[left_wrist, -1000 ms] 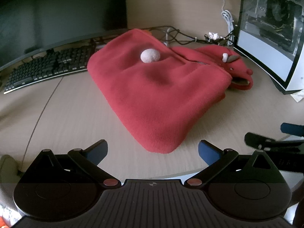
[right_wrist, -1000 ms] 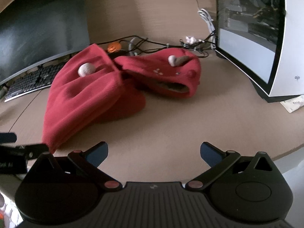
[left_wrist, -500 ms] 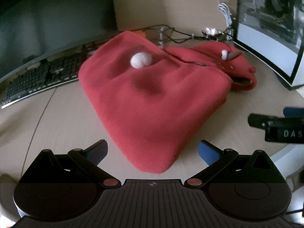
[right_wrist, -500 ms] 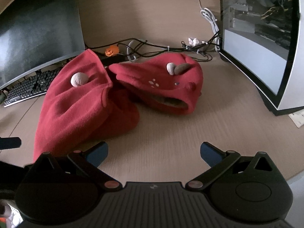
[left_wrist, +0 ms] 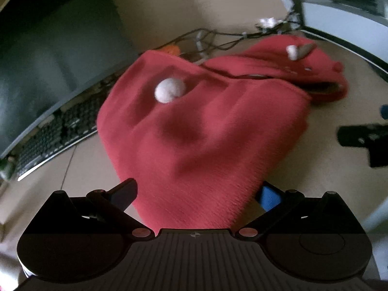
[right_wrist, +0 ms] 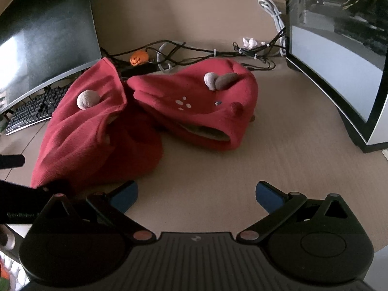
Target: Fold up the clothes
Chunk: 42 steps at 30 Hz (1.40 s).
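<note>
Left gripper (left_wrist: 196, 191), jaws spread, straddles the near corner of the red fleece hooded garment (left_wrist: 201, 126) lying bunched on the tan wooden desk (right_wrist: 266, 150), right gripper (right_wrist: 196, 194) likewise spread over bare desk, hood (right_wrist: 206, 104) beyond unfolded, so folding appears barely begun.

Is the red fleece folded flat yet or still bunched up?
Still bunched. The red fleece lies in a rumpled heap on the desk, its hood flopped to one side with the opening gaping.
</note>
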Each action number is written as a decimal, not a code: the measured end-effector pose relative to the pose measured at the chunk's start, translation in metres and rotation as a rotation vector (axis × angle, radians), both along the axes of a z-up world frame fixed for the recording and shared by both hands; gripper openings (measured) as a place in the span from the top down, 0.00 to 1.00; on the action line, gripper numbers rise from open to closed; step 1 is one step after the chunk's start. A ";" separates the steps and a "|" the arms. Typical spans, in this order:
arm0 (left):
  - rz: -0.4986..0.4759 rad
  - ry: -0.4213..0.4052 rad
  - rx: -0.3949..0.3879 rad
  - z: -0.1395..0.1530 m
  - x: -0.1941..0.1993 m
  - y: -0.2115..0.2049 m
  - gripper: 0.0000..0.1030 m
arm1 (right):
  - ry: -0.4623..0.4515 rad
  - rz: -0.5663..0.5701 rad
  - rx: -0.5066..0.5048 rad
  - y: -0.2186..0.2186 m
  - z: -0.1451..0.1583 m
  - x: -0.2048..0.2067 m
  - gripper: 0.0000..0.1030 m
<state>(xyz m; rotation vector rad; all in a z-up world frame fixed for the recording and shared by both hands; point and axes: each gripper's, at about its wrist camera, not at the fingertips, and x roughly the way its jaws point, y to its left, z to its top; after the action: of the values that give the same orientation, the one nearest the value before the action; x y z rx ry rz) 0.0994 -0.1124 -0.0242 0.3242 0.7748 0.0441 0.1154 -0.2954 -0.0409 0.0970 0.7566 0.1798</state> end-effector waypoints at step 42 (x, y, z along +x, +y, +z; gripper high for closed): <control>0.470 -0.244 -0.469 0.087 -0.083 0.302 0.00 | -0.132 0.293 -0.419 0.276 0.044 0.127 0.00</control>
<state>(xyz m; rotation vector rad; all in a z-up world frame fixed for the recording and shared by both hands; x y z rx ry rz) 0.0164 0.1896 0.0627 -0.3089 0.5827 0.3326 0.2421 -0.0189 0.0031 -0.4222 0.6602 0.2990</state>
